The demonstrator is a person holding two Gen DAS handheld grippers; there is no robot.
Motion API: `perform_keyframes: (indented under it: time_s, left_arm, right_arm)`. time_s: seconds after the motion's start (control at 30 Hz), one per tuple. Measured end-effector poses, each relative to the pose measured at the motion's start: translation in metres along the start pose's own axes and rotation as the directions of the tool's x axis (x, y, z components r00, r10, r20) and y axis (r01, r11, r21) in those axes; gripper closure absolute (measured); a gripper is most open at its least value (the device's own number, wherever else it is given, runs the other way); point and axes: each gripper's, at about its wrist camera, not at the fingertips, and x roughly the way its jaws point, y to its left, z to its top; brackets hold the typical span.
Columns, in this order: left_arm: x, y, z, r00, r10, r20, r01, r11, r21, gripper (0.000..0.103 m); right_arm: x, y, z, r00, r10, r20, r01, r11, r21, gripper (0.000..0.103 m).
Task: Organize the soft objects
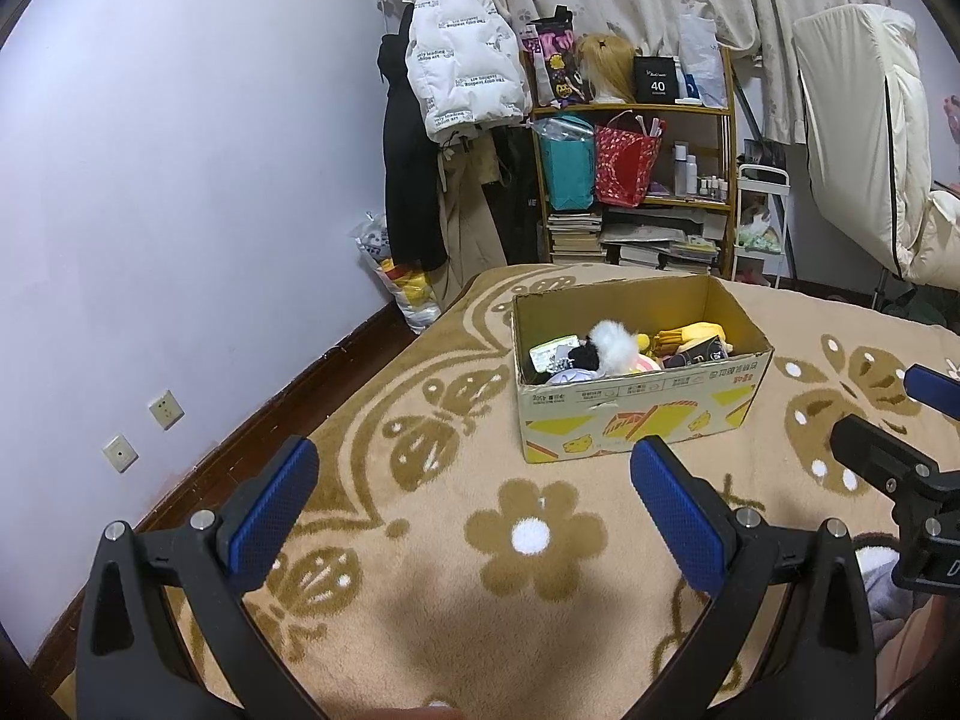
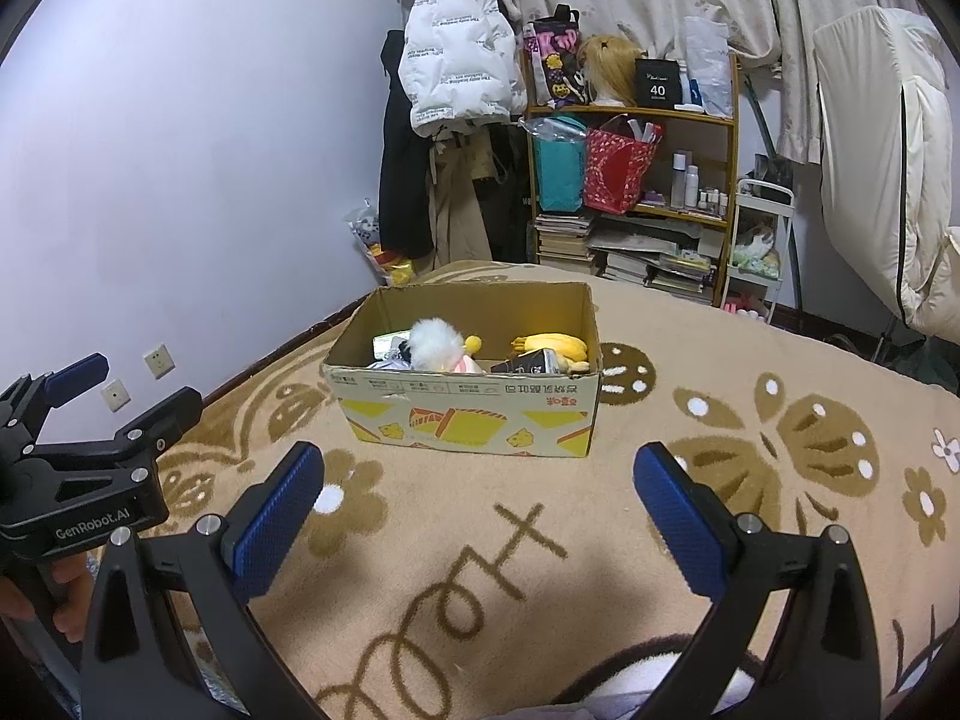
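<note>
An open cardboard box (image 1: pixel 636 414) with yellow print stands on the beige flower-patterned blanket (image 1: pixel 480 618). It holds several soft things: a white fluffy plush (image 1: pixel 612 347), a yellow plush (image 1: pixel 696 333) and dark items. The box also shows in the right wrist view (image 2: pixel 474 414), with the white plush (image 2: pixel 433 341) and yellow plush (image 2: pixel 555 347). My left gripper (image 1: pixel 474 456) is open and empty, in front of the box. My right gripper (image 2: pixel 480 462) is open and empty, also short of the box.
The blanket (image 2: pixel 540 558) covers a bed. Beyond it stand a wooden shelf (image 1: pixel 636 111) with bags and books, a coat rack with a white jacket (image 1: pixel 462 66), a white cart (image 1: pixel 762 222) and curtains. The purple wall (image 1: pixel 180 180) is to the left.
</note>
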Motion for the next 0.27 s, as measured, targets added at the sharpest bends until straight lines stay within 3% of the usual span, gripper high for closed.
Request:
perform_keyframes:
  time_s: [0.27]
  left_arm:
    - [-0.0002, -0.0001, -0.0008, 1.0, 0.0, 0.012, 0.0, 1.0, 0.004, 0.0]
  right_arm:
    - [-0.0002, -0.001, -0.0005, 1.0, 0.0, -0.001, 0.0, 1.0, 0.0, 0.0]
